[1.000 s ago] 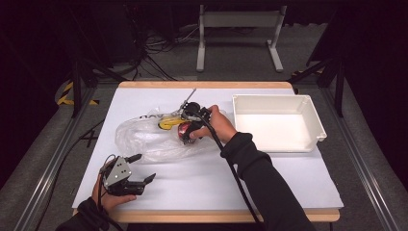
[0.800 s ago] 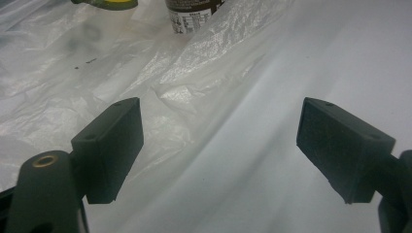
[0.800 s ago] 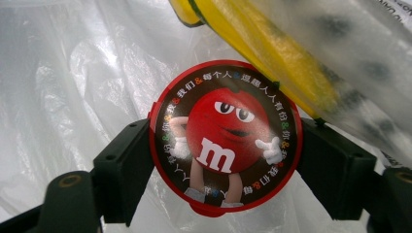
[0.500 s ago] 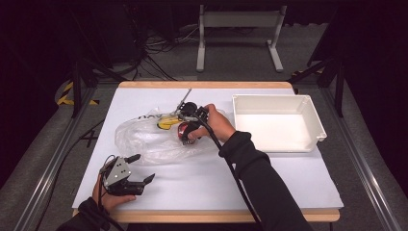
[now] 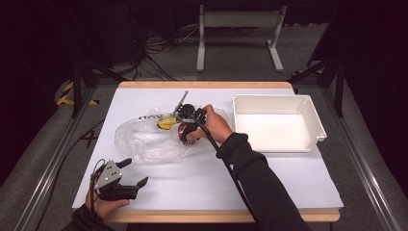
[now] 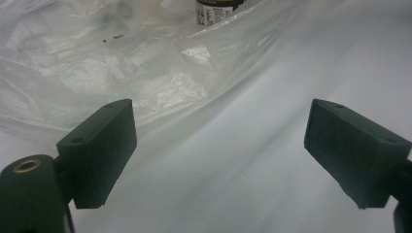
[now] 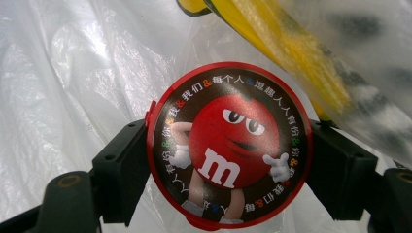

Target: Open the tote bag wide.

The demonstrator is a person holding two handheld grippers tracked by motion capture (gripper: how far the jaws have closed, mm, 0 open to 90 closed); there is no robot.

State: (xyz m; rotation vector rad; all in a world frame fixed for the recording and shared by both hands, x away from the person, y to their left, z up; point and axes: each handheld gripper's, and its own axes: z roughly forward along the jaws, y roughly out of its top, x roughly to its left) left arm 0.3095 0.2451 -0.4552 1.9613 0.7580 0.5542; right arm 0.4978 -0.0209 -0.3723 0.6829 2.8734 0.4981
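Left hand-held gripper (image 5: 129, 185), at the surface's (image 5: 288, 183) 7 o'clock corner, rests with jaws spread and nothing between them; they have just been opening, probably after letting go of the bag (image 5: 144, 142). At the middle, the right hand-held gripper (image 7: 228, 165) pinches one round red-lidded tin (image 7: 227, 145) by its sides inside the clear bag's mouth, likely to draw it out. One yellow packet (image 7: 282, 48) lies beside it. One empty white tray (image 5: 274, 126) waits at 2 o'clock.

One clear plastic bag (image 5: 149, 139), one red-lidded candy tub (image 7: 227, 145), one yellow packet (image 5: 167, 122), one white tray (image 5: 315, 127).
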